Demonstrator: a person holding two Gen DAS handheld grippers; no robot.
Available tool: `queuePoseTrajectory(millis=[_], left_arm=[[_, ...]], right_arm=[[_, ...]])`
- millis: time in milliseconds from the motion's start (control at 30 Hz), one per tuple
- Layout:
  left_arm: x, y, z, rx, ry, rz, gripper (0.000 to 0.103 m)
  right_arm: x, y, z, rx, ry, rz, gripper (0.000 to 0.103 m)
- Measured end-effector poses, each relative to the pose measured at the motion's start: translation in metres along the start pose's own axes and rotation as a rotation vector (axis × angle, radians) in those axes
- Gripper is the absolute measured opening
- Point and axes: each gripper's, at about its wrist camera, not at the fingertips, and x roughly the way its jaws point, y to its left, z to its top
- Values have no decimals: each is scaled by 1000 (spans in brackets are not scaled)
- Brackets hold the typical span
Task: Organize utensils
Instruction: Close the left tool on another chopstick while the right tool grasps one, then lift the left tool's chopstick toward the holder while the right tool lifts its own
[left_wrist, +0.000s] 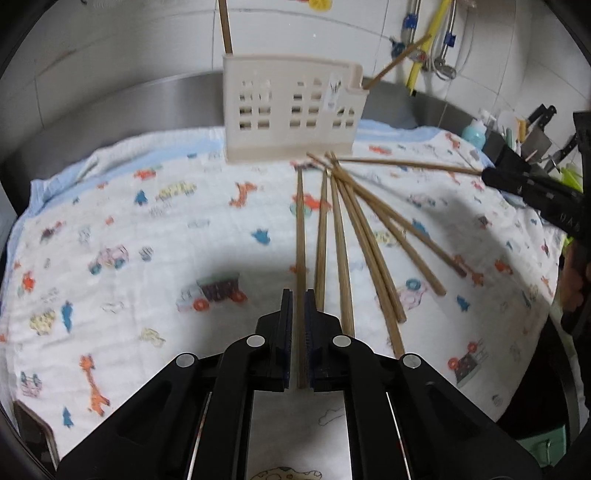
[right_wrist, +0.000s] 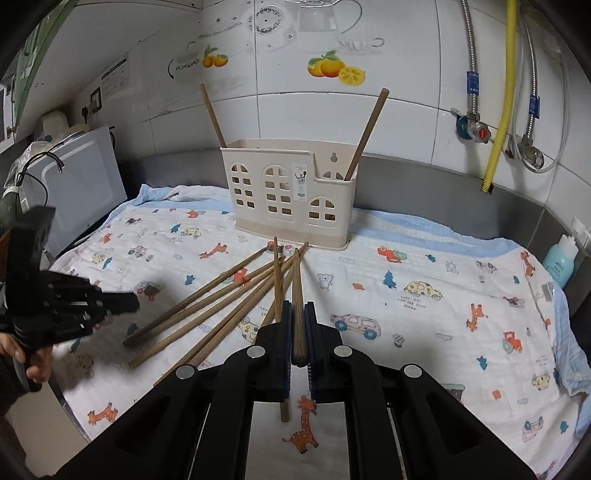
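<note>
On the animal-print cloth (right_wrist: 424, 258) | both grippers clamped on chopsticks: left gripper (left_wrist: 299, 306), right gripper (right_wrist: 298, 314) | sticks point lengthwise at cream holder (right_wrist: 291, 192) dead ahead | right one's closer, I think

A beige plastic utensil holder (right_wrist: 291, 192) with window-shaped cutouts stands upright, two wooden chopsticks (right_wrist: 364, 133) leaning inside it at opposite ends. Just in front of the holder, loose wooden chopsticks (right_wrist: 207, 302) lie fanned, their tips converging near its base.
</note>
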Motion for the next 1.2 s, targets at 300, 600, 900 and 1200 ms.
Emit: queuePoseTrajectory(millis=[300,600,900,1200], left_arm=[[21,3,-7,-15,50,-2,7],[28,-1,-9,-14,83,-6,10],[28,-1,-8,-33,88,4,6],[-8,0,9,-55,-37,14,6]], right_arm=[[0,0,3,-2,-6,3,7],[0,2,4,1,-16,5,7],[-1,1,6,2,-19,4,7],[-11,2,22,2,-64,0,7]])
